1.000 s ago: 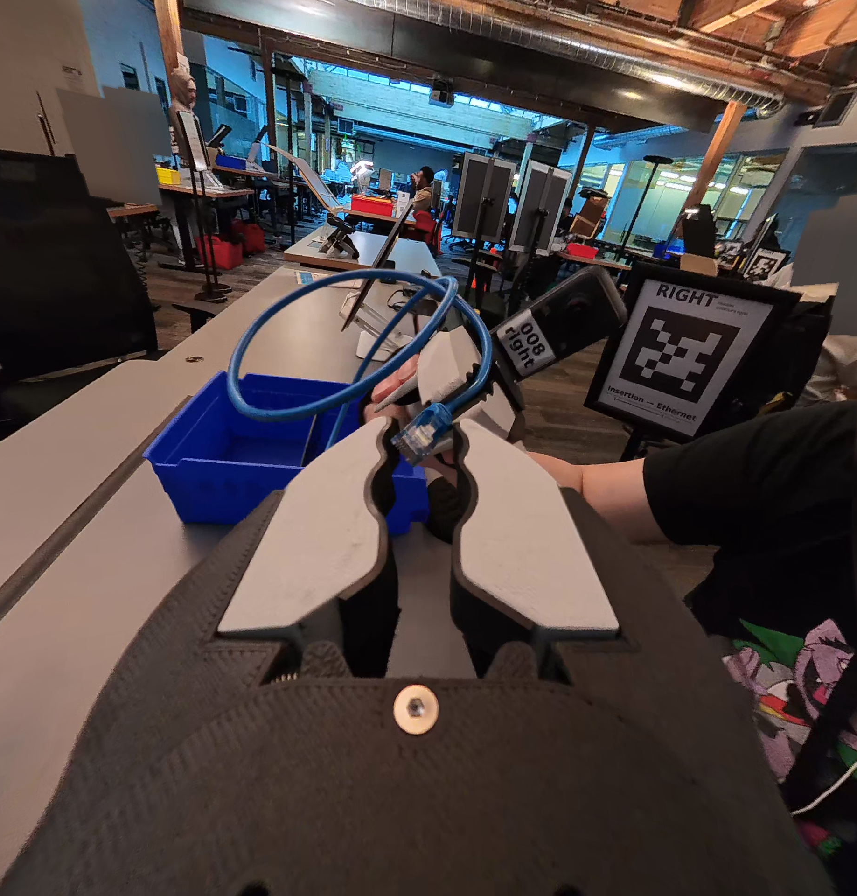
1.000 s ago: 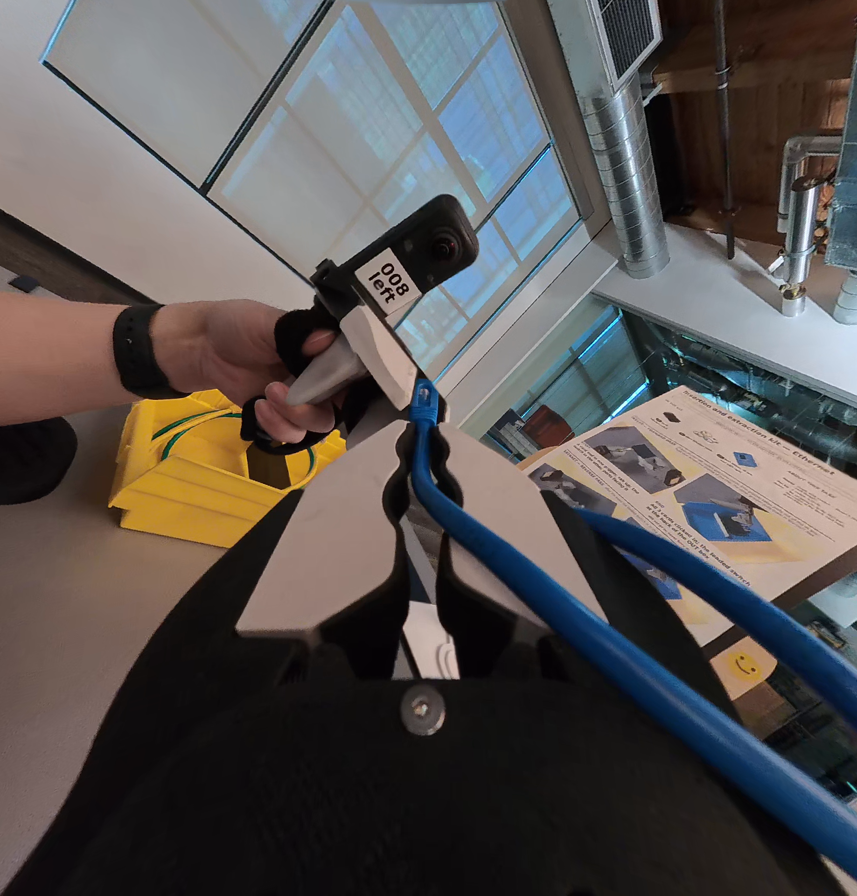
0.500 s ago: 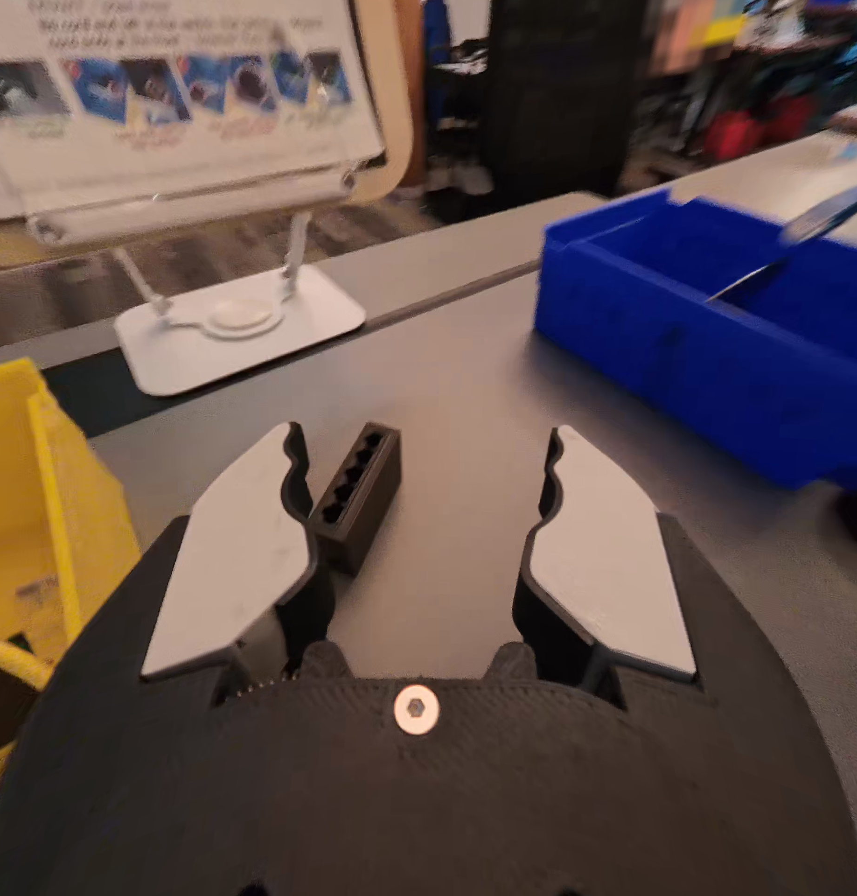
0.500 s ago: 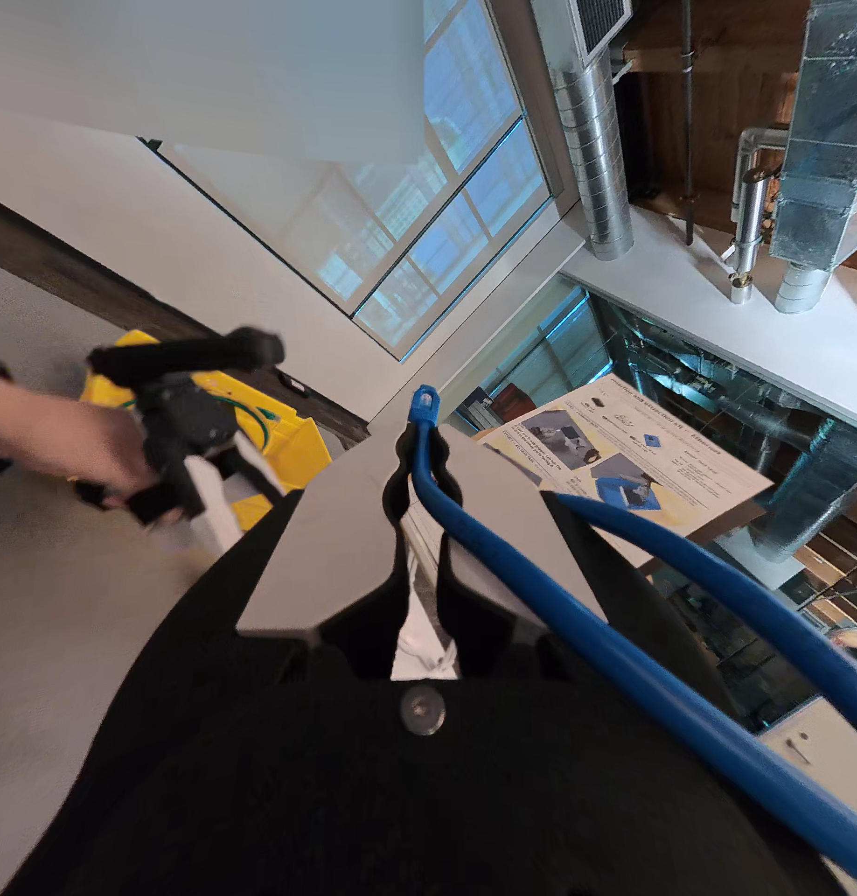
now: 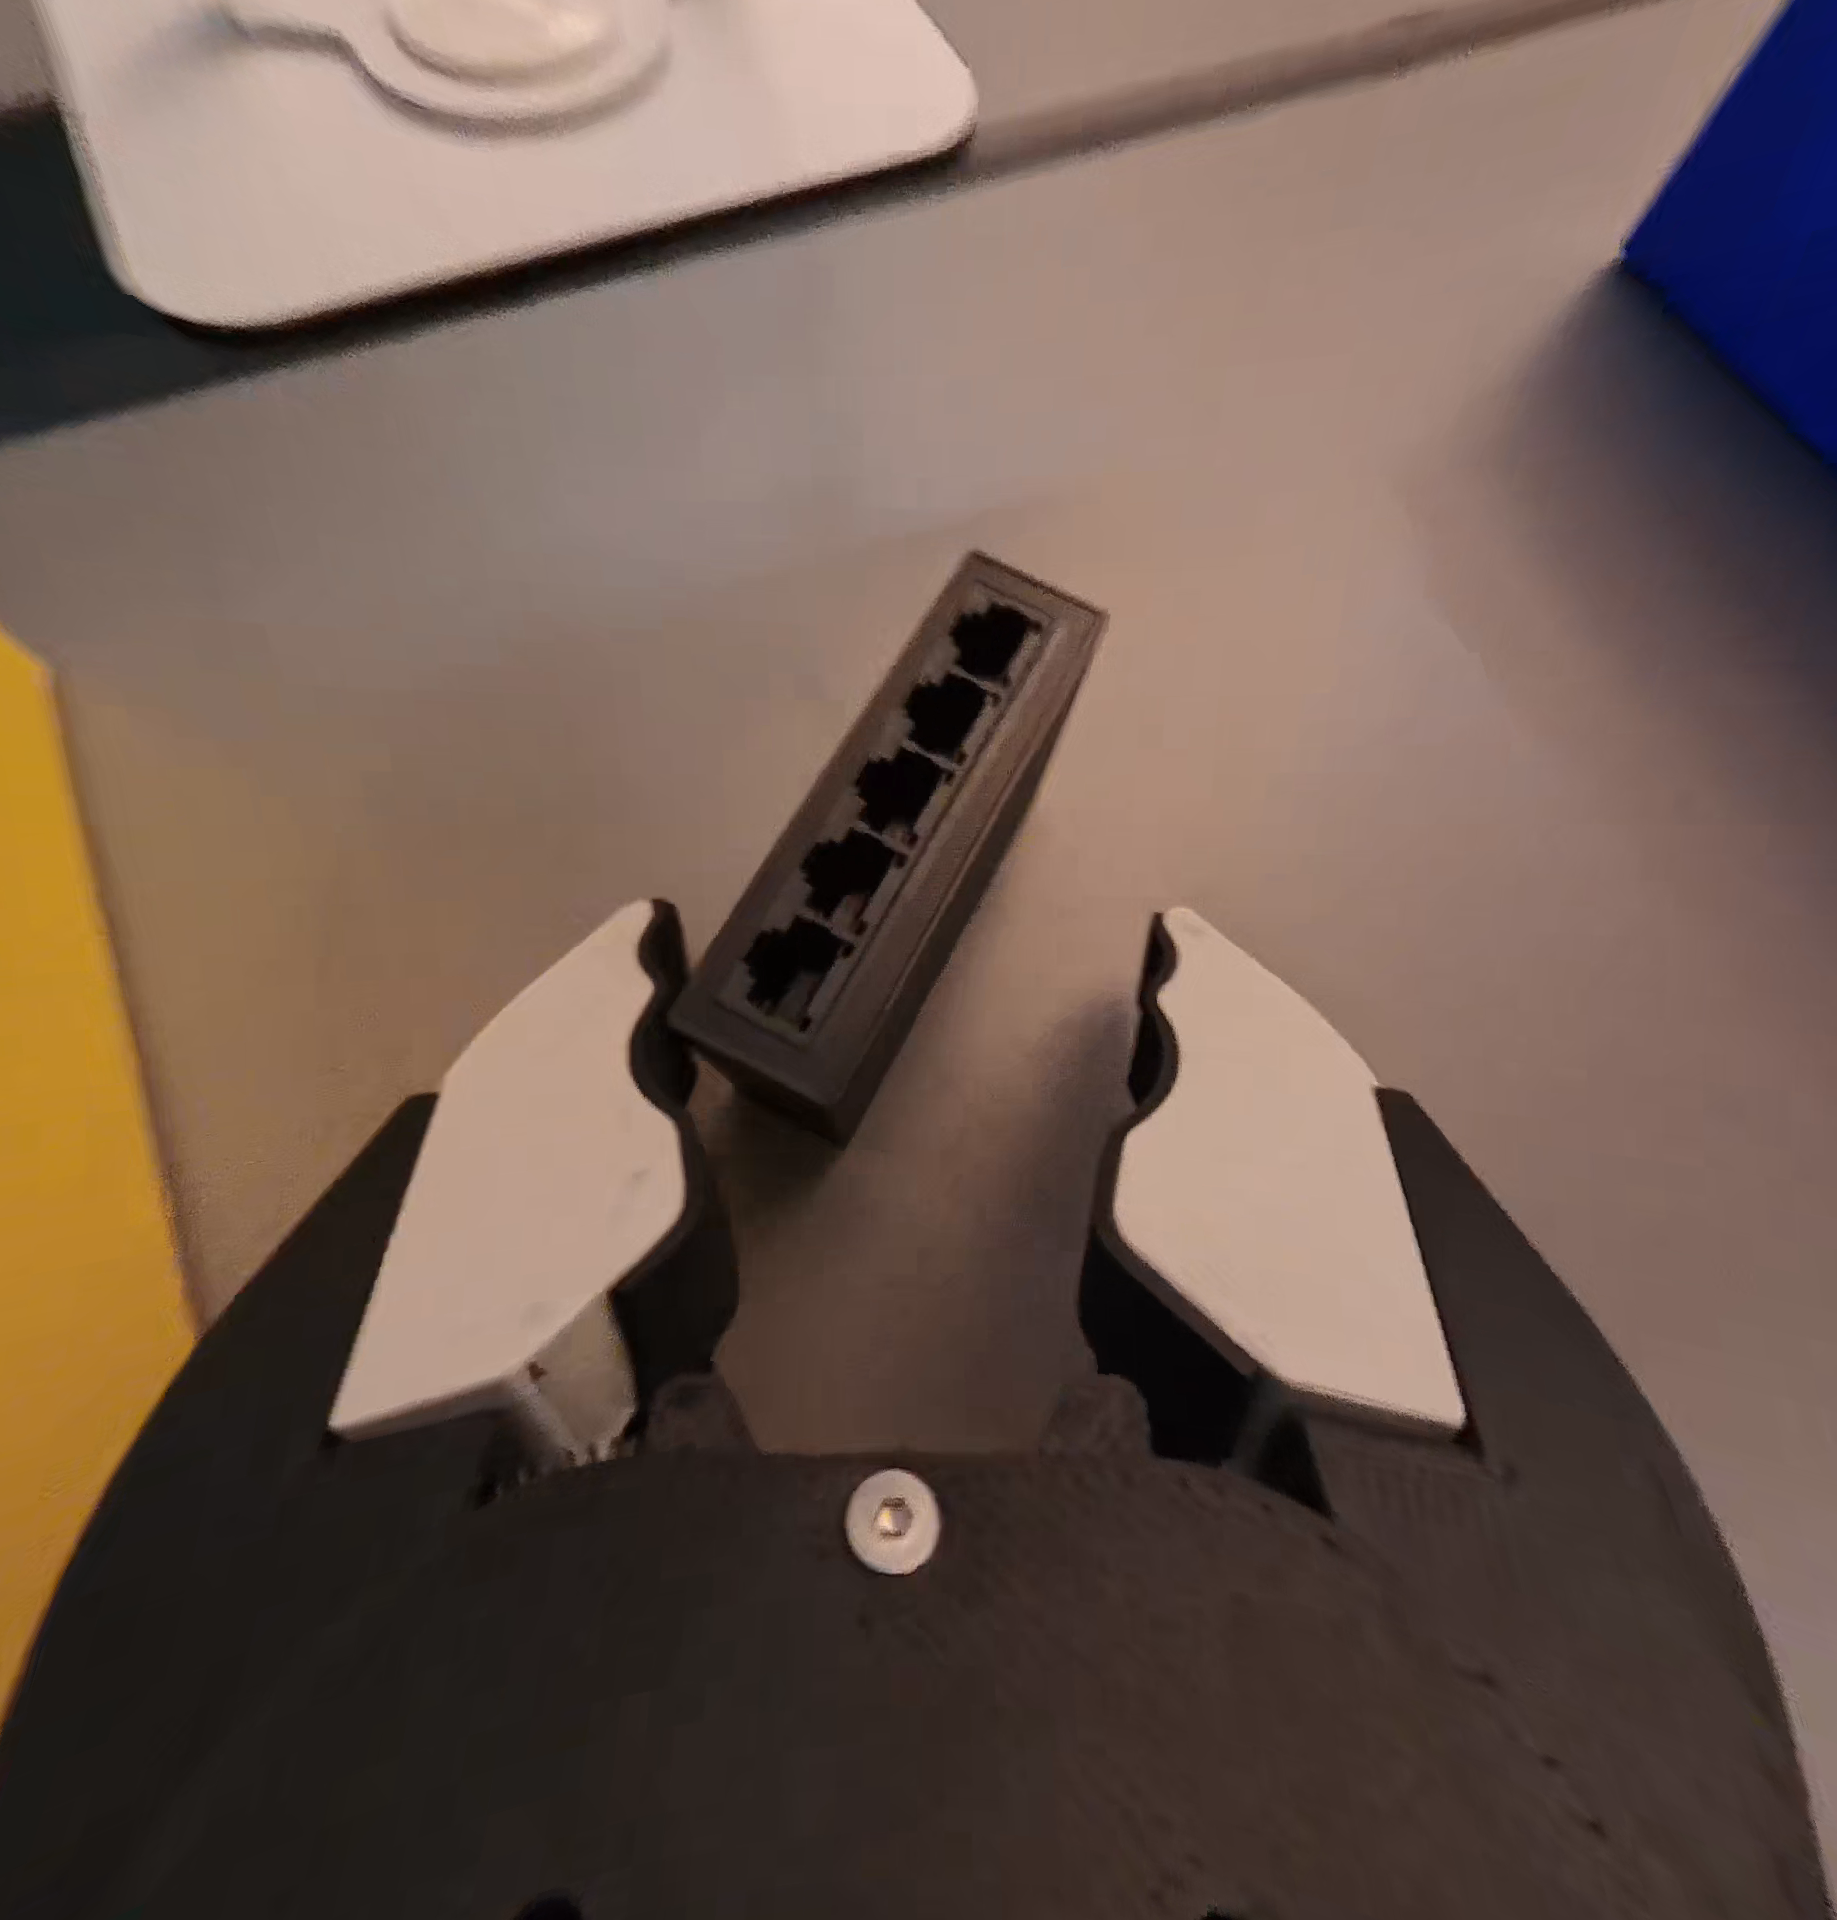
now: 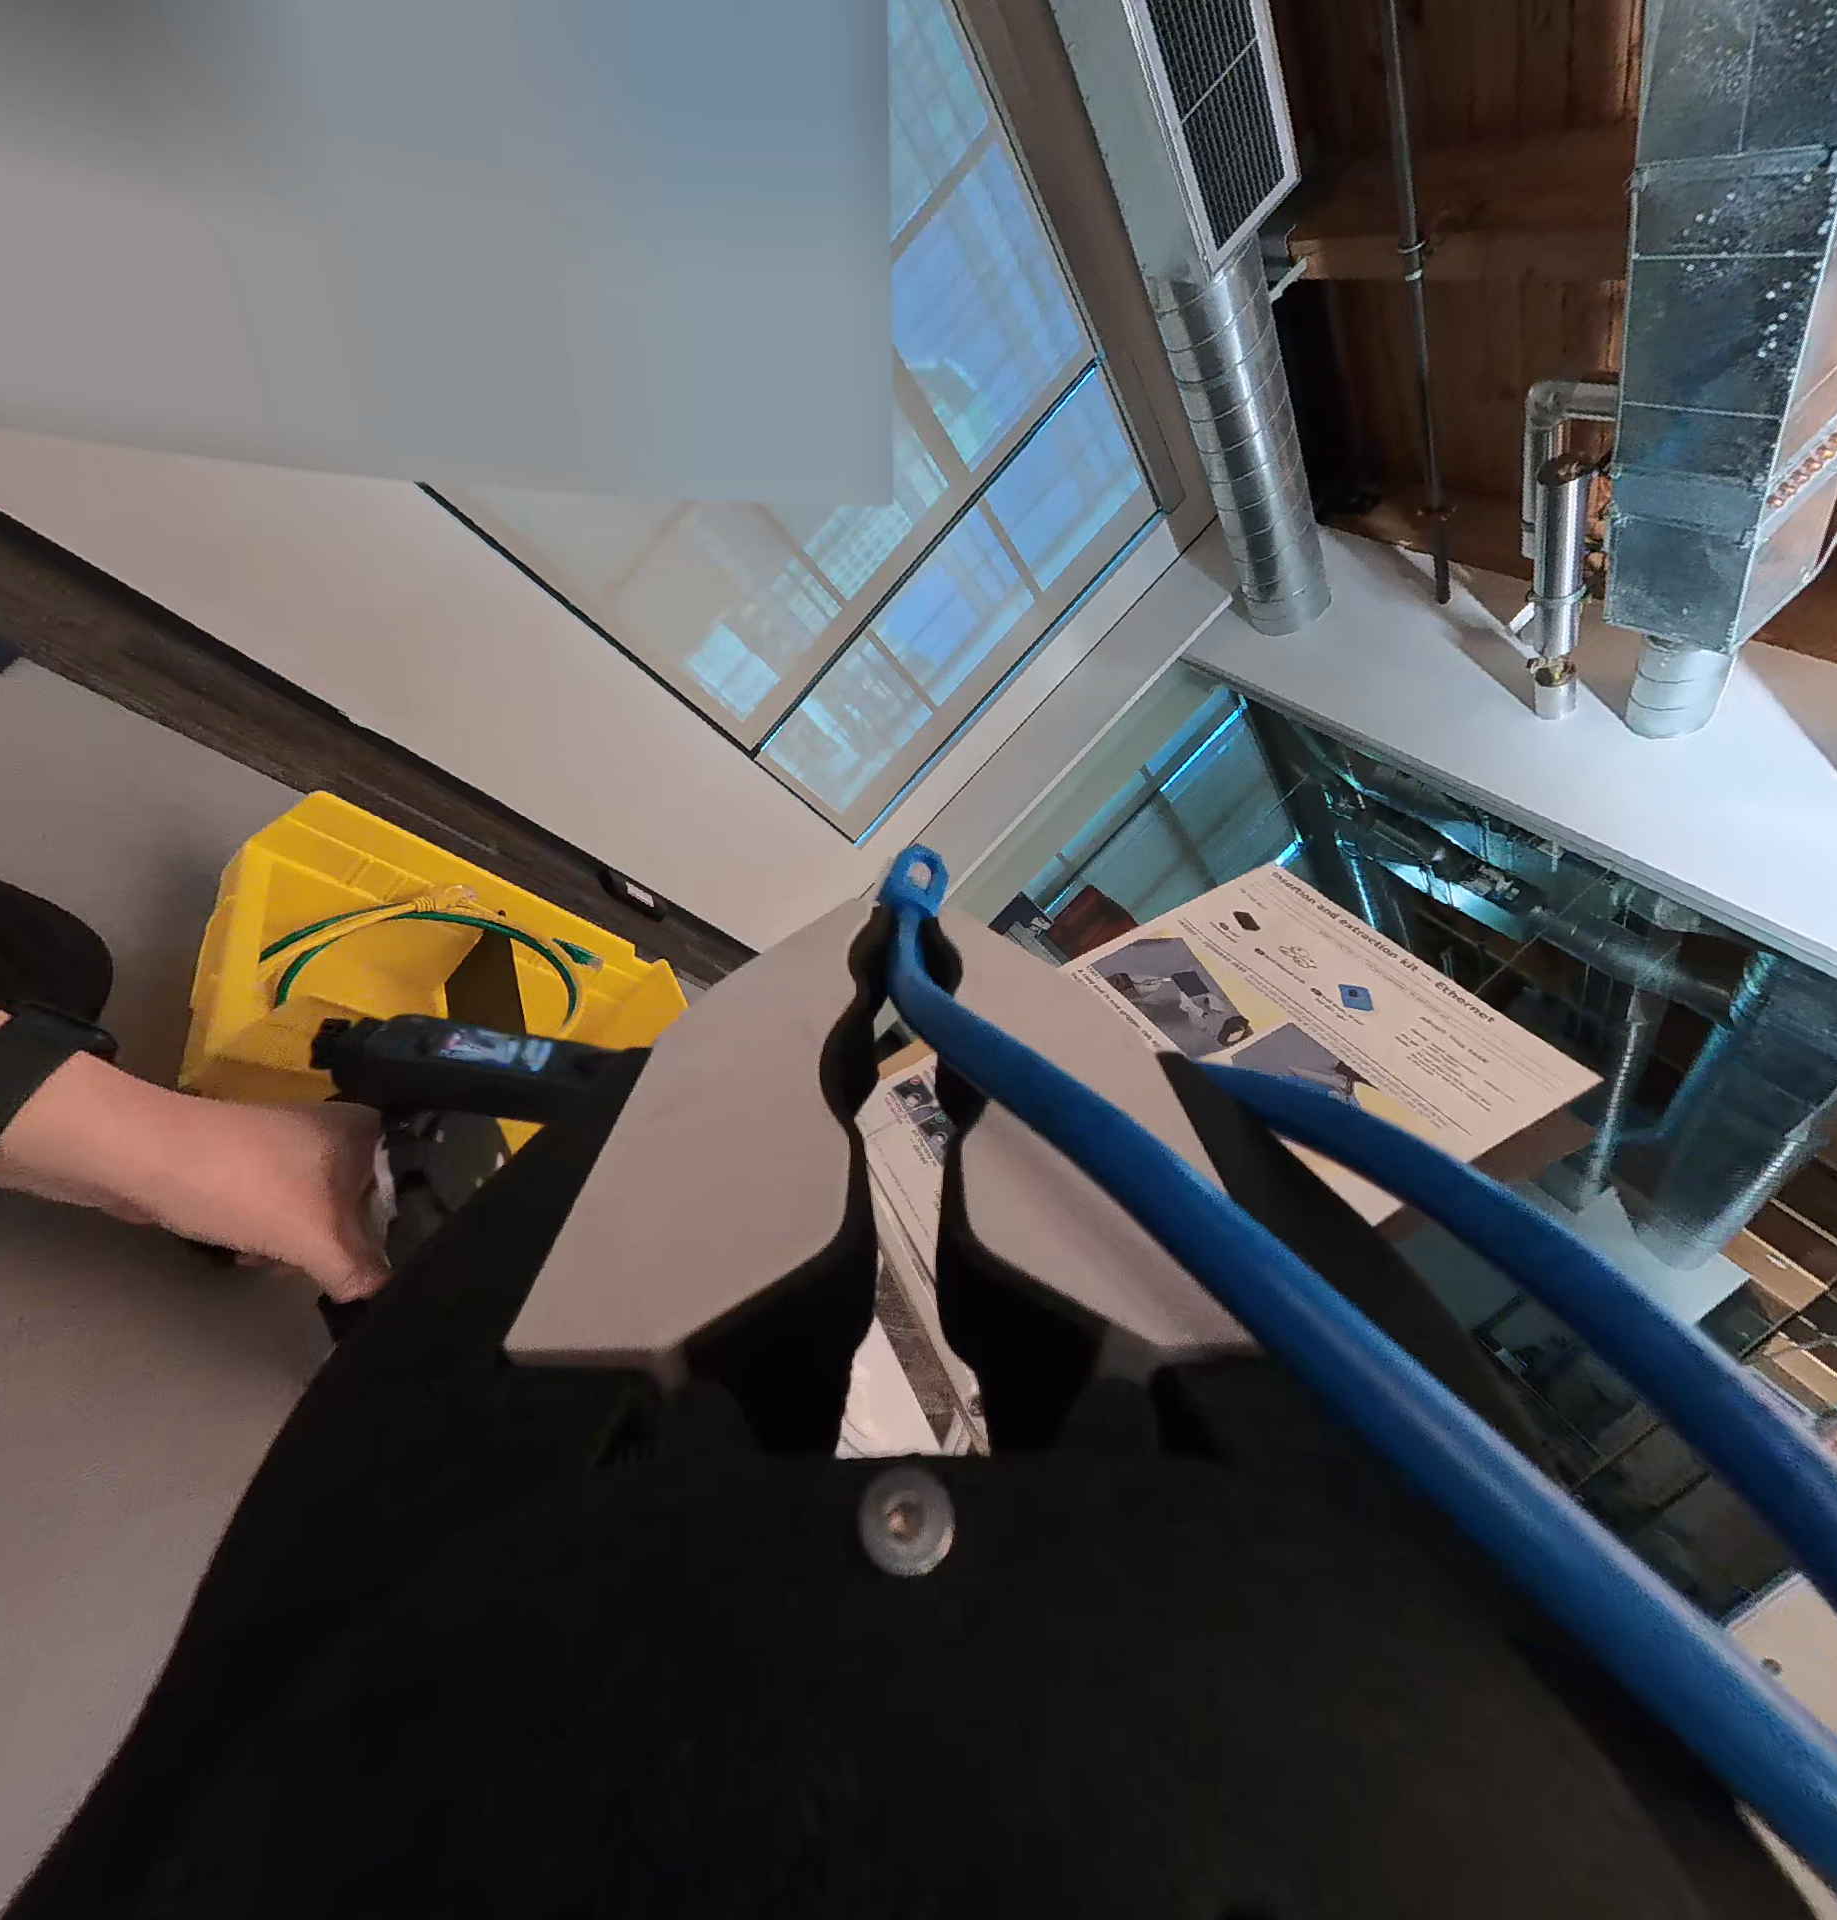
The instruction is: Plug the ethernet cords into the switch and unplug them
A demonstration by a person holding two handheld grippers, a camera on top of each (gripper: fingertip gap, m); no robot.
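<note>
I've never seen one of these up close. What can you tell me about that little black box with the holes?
The switch is a small, matte black plastic bar lying on the grey table, angled away. Its upward face holds five empty ports in a row. The open left gripper straddles its near end, whose corner meets the left finger.

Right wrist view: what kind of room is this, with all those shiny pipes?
Probably a workshop or lab in a converted industrial building: bare metal ducts run under a wooden ceiling, and a grey table holds a yellow parts bin and an instruction sheet.
</note>
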